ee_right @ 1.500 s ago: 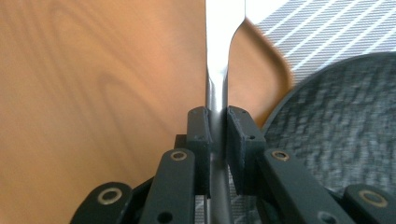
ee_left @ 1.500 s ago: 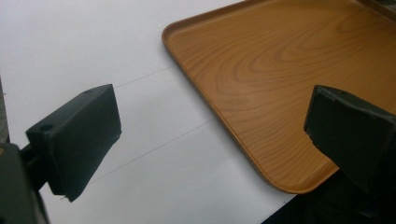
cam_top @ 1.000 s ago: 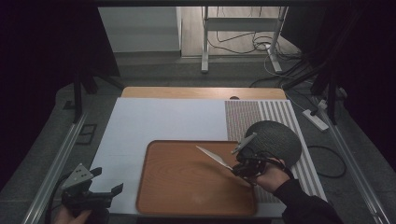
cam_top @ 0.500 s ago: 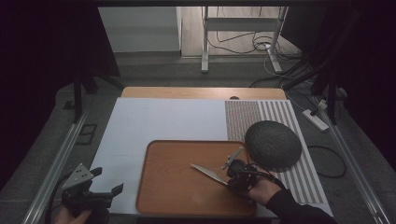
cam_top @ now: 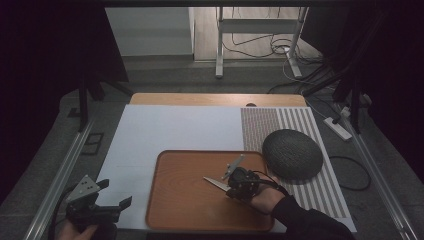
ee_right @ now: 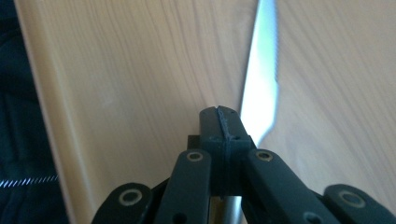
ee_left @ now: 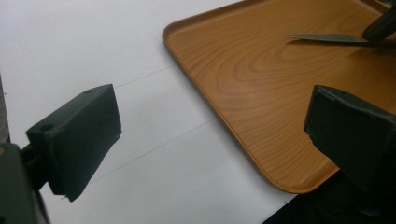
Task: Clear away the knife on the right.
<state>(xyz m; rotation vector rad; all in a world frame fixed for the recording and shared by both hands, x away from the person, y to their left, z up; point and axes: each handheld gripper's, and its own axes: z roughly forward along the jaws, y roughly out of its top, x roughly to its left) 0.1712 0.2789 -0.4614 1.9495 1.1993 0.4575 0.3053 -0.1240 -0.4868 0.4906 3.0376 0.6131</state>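
Wooden tray [cam_top: 190,200] with raised rim, lying on a white mat [cam_top: 170,130] atop the counter [cam_top: 215,99], toward the near edge. Right gripper [cam_top: 235,182] low over the tray's right half, jaws having just been closing and now pressed tight together on the handle end of a knife [cam_top: 216,183]; blade pointing left across the tray, tip close to the wood, contact with the surface not discernible. In the right gripper view, the two black jaws meeting in a single seam, with the bright blade of the knife [ee_right: 261,93] running up and away beyond them over pale wood grain; the held handle itself hidden behind the jaws. Dark-sleeved forearm entering from the lower right of the high view. Left gripper [cam_top: 107,200] off the tray, above the near left corner of the mat, jaws spread wide and holding nothing. In the left gripper view, the tray's [ee_left: 243,93] rounded near corner between the two open jaws, with the knife [ee_left: 327,38] and the tip of the right gripper [ee_left: 383,25] far off at upper right. Dark woven dome [cam_top: 292,154] resting on a striped cloth [cam_top: 300,125] just beside the tray's right edge, near the right gripper but apart from it. Grey floor, cables and a white power strip [cam_top: 340,128] beyond the counter.
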